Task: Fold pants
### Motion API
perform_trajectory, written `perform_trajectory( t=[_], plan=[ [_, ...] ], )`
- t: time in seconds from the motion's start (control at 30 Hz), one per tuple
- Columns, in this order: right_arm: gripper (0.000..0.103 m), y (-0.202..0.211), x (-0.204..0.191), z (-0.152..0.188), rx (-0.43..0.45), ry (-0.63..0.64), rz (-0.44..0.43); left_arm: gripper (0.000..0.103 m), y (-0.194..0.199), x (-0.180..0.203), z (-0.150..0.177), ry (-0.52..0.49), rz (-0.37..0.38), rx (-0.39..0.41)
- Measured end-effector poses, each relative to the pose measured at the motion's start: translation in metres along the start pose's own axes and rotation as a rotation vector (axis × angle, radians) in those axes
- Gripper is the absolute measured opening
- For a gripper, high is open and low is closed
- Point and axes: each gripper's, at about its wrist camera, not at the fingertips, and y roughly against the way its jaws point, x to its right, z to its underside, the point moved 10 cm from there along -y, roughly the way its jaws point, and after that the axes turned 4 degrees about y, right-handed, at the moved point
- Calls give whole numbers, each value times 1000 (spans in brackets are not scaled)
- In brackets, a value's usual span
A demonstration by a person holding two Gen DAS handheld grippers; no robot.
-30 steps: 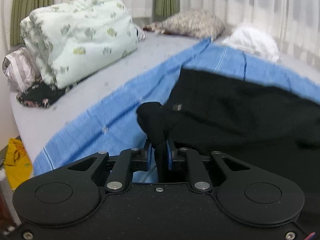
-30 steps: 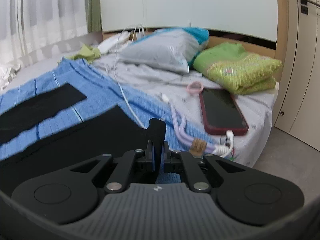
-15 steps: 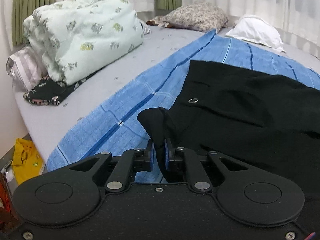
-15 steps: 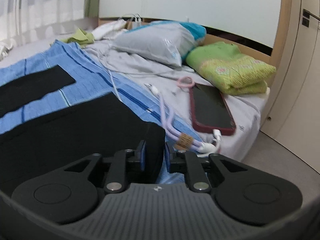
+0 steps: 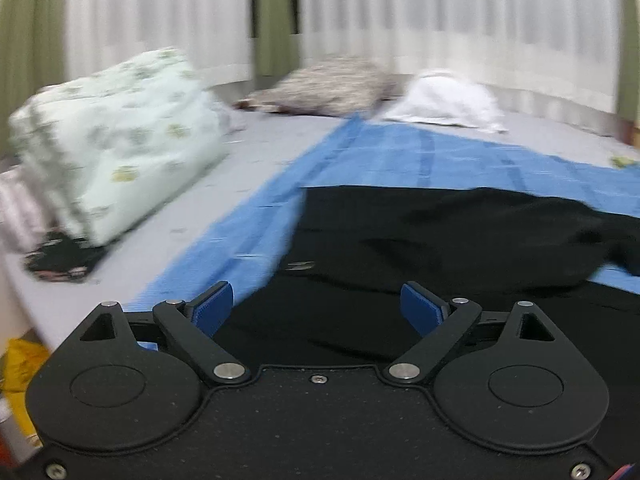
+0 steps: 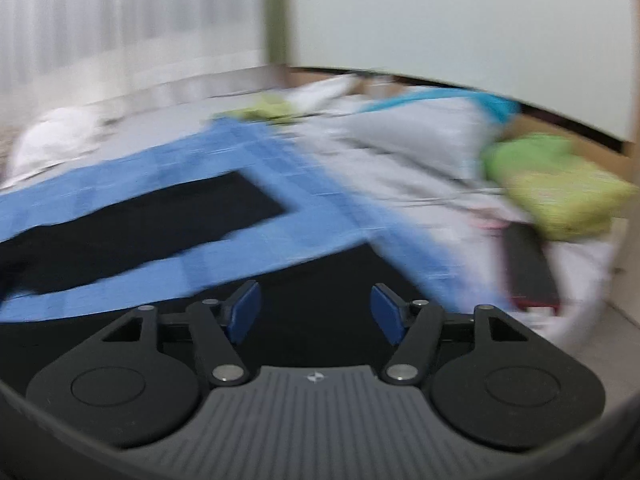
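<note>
The black pants [image 5: 420,248] lie spread on a blue striped cloth [image 5: 400,156] on the bed. In the right wrist view both legs [image 6: 132,228] stretch away to the left over the blue cloth [image 6: 224,152]. My left gripper [image 5: 318,308] is open and empty, just above the waist end of the pants. My right gripper [image 6: 316,312] is open and empty above the near leg's end. Both views are blurred by motion.
A folded pale green quilt [image 5: 116,160], a patterned pillow [image 5: 332,88] and a white bundle [image 5: 444,100] lie at the far side. On the right are a grey pillow [image 6: 420,128], a green folded cloth [image 6: 556,184], a red-cased phone [image 6: 528,264] and the bed's edge.
Both grippers have opened and let go of the black pants, which now lie flat. Both cameras have lifted and tilted, blurring the views.
</note>
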Motion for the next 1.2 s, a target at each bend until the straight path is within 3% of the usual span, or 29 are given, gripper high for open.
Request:
perform_trajectory(
  t=[0.07, 0.13, 0.2, 0.3, 0.43, 0.5, 0.7, 1.13, 1.17, 1.2],
  plan=[
    [76, -4, -44, 1, -16, 42, -103, 84, -1, 35, 4, -29, 95, -12],
    [76, -8, -91, 9, -37, 96, -200, 53, -4, 75, 12, -70, 183, -31],
    [75, -13, -134, 19, -64, 155, -277, 35, -11, 118, 23, -114, 266, -68],
    [67, -21, -193, 38, -107, 246, -363, 25, -21, 178, 42, -166, 379, -120],
    [55, -52, -233, 58, -221, 264, -392, 24, -41, 246, 66, -261, 440, -168],
    [55, -67, -236, 57, -214, 273, -360, 24, -59, 265, 75, -280, 421, -206],
    [49, -97, -236, 43, -202, 260, -321, 25, -97, 280, 72, -221, 370, -202],
    [49, -122, -241, 32, -165, 232, -303, 26, -135, 300, 54, -245, 305, -135],
    [49, -121, -242, 32, -163, 233, -300, 28, -132, 299, 54, -244, 308, -140],
    [50, -119, -242, 31, -158, 239, -300, 38, -128, 297, 53, -240, 315, -152]
  ],
)
